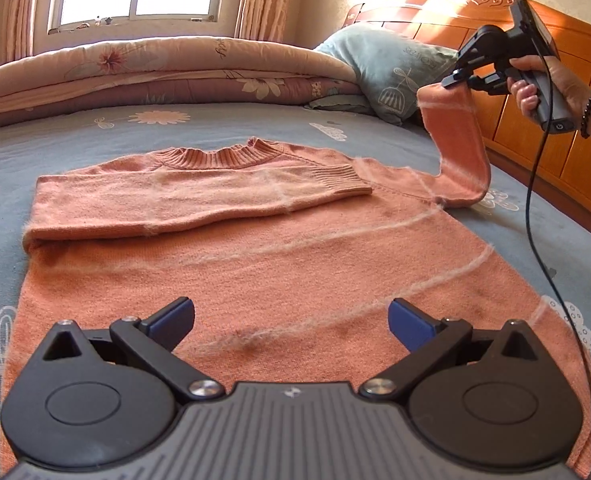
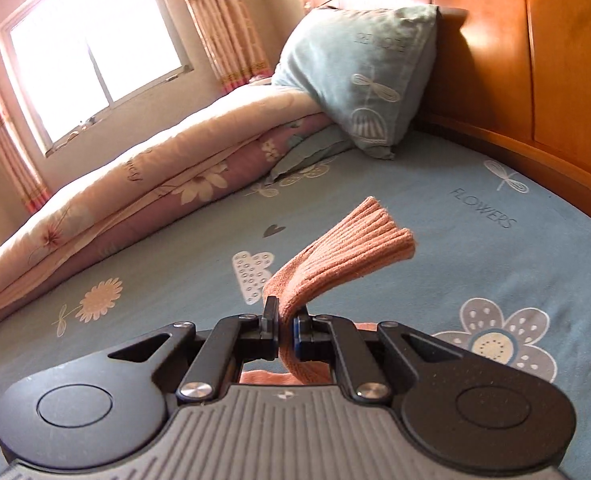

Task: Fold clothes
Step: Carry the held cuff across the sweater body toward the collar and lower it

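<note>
Orange sweater [image 1: 255, 264] is lying flat on the blue bedsheet [image 1: 95, 136], one sleeve [image 1: 199, 196] already lying folded across the chest. The other sleeve [image 1: 459, 148] is hanging up off the bed, its ribbed cuff [image 2: 359, 252] pinched tight in the right gripper [image 2: 285, 334], which a hand [image 1: 543, 88] is holding near the headboard [image 1: 555, 80]. Left gripper [image 1: 291, 320] is hovering over the sweater's lower body, jaws spread wide, gripping nothing. Pillow [image 1: 383, 64] and rolled quilt [image 1: 155, 76] are sitting behind.

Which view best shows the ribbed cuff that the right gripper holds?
The right wrist view: the ribbed cuff fans out just past the right gripper, whose jaws are shut on the sleeve. The left wrist view shows the raised sleeve from a distance, its cuff end hidden at the jaws.
</note>
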Demonstrator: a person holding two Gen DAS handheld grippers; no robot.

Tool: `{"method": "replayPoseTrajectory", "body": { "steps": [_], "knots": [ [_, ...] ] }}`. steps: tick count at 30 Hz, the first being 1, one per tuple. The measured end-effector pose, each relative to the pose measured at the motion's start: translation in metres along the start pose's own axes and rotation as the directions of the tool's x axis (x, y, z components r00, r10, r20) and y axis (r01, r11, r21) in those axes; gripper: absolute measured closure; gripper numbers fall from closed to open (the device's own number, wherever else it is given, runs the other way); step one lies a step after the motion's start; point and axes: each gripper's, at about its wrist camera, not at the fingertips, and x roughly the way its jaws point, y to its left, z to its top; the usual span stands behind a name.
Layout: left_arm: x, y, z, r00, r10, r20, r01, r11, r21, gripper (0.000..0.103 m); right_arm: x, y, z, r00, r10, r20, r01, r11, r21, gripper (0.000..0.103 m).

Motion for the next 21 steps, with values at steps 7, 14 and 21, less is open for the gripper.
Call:
{"method": "replayPoseTrajectory", "body": {
  "steps": [7, 14, 21],
  "knots": [
    [-0.004, 0.025, 0.005, 1.0, 0.009, 0.004, -0.009, 0.996, -0.094, 0.001, 0.015, 0.068, -0.018, 0.997, 0.055, -0.054, -0.06, 0.993, -0.105, 0.095],
    [-0.02, 0.042, 0.012, 0.997, 0.041, 0.061, -0.033, 0.991, -0.128, 0.001, 0.024, 0.126, -0.044, 0.992, 0.095, -0.085, -0.111, 0.972, -0.207, 0.095],
    [-0.031, 0.062, 0.016, 0.993, 0.069, 0.094, -0.051, 0.981, -0.185, 0.001, 0.029, 0.172, -0.072, 0.991, 0.098, -0.09, -0.122, 0.938, -0.323, 0.095]
  ]
}}
